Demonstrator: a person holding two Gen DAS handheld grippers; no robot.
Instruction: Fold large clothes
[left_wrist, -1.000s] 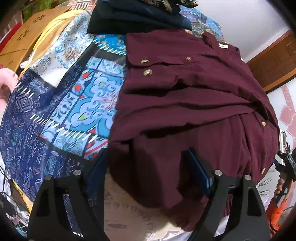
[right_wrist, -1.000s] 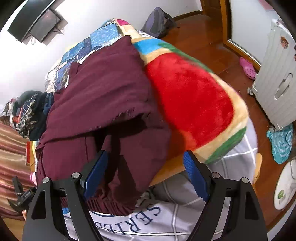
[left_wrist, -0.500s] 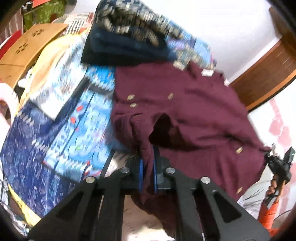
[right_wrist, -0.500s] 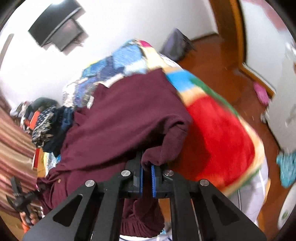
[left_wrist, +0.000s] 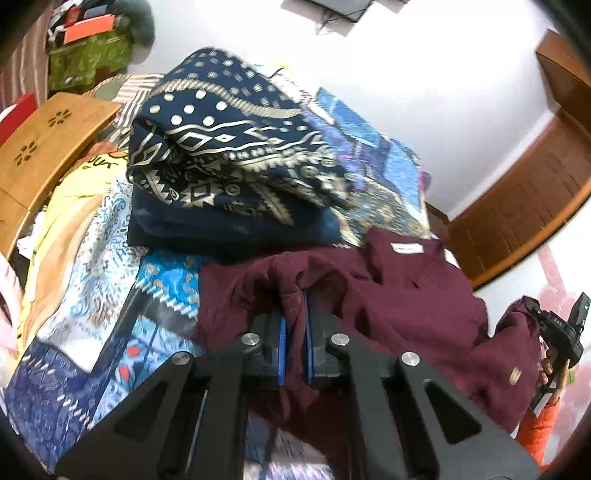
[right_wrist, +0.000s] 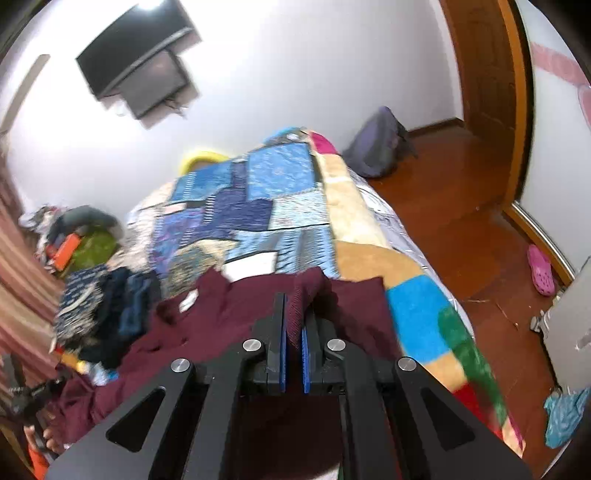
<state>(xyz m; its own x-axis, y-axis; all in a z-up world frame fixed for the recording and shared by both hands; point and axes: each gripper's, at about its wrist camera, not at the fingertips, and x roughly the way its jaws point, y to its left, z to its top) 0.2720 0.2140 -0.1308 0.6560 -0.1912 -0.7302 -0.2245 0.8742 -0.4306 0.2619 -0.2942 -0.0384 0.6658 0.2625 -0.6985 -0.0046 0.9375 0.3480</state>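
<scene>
On one patchwork bedspread (left_wrist: 110, 314), one maroon shirt (left_wrist: 406, 302), left claw (left_wrist: 294, 314), right claw (right_wrist: 294, 325), each pinching its cloth.

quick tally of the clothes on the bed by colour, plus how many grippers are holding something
maroon shirt: 1
navy folded clothes, plain and patterned, stacked: at least 2
grippers shut on the shirt: 2, left gripper and right gripper
total: 5 or more

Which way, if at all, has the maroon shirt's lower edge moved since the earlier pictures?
Yes. The maroon shirt's lower edge, pinched in both claws, has been carried up toward its collar label, nearer the folded navy clothes.
</scene>
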